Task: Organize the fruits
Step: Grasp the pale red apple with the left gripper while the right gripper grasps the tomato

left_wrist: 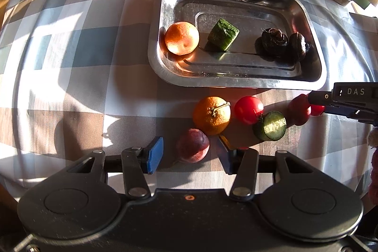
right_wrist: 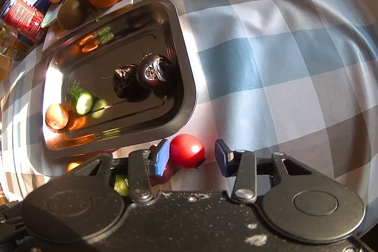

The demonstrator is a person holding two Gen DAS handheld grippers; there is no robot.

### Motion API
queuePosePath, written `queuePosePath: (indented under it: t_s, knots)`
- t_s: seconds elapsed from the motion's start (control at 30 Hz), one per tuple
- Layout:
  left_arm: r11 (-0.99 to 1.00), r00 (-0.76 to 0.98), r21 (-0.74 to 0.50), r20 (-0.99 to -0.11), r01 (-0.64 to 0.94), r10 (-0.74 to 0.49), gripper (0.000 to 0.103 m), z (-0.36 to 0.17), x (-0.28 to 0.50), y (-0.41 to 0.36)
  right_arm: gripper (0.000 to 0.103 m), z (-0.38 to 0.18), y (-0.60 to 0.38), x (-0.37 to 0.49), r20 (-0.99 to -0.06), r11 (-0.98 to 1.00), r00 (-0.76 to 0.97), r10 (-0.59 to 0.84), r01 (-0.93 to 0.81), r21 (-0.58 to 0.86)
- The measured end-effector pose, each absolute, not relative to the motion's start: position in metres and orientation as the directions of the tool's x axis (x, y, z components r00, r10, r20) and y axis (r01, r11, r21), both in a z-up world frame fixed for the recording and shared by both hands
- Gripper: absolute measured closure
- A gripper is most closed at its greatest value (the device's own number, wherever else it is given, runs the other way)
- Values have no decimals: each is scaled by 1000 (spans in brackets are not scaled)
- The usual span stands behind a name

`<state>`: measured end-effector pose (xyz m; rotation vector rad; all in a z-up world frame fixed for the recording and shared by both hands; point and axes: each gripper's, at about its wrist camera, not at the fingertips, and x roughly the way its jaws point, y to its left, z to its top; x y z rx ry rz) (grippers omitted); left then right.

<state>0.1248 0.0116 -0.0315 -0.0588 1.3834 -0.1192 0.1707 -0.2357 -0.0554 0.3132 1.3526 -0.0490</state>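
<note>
My left hand-held gripper (left_wrist: 190, 155) sits low at the bottom centre of its view, jaws wide apart around a reddish plum (left_wrist: 193, 145) on the checked tablecloth (left_wrist: 70, 86) of the table, neither blue pad touching it. Just above the plum lies a stemmed mandarin (left_wrist: 212, 115), then a red tomato (left_wrist: 248, 109), a cut cucumber piece (left_wrist: 270, 125) and a dark red fruit (left_wrist: 298, 110) toward the right edge. The steel tray (left_wrist: 236, 82), upper centre of the frame, already carries a mandarin at its left end, a cucumber chunk in the middle and two dark water chestnuts (left_wrist: 275, 40) at the right.

My right hand-held gripper (right_wrist: 191, 156) is likewise spread wide at the lower centre of its own view, framing a second tomato (right_wrist: 187, 151); the left pad is touching or nearly touching the fruit, the right pad well clear, nothing gripped.

By my judgement both fruits are light, round and smooth-skinned, so they may roll or squirt out under an off-centre squeeze. The plum looks ripe and soft enough to bruise; the tomato's skin could split. I would take each across its widest middle, pads level on opposite sides, closing gently. The tray's polished floor looks slick, so anything set down there may slide toward its neighbours.
</note>
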Motion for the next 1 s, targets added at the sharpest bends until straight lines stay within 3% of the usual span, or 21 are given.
queuePosePath:
  t_s: [0.03,0.5,1.0]
  knots:
    - [992,182,-112,-976,50,-120,46,-31,125,11,70,-57,-238,170,-959,951,228,168,219,219]
    - [990,177,-126,-975,63,-136,46,-35,125,9,70,-36,-244,153,-967,966,221,130,193,174]
    - [993,142,-92,-985,68,-101,46,-62,131,1,66,-58,-230,152,-980,984,183,80,140,107]
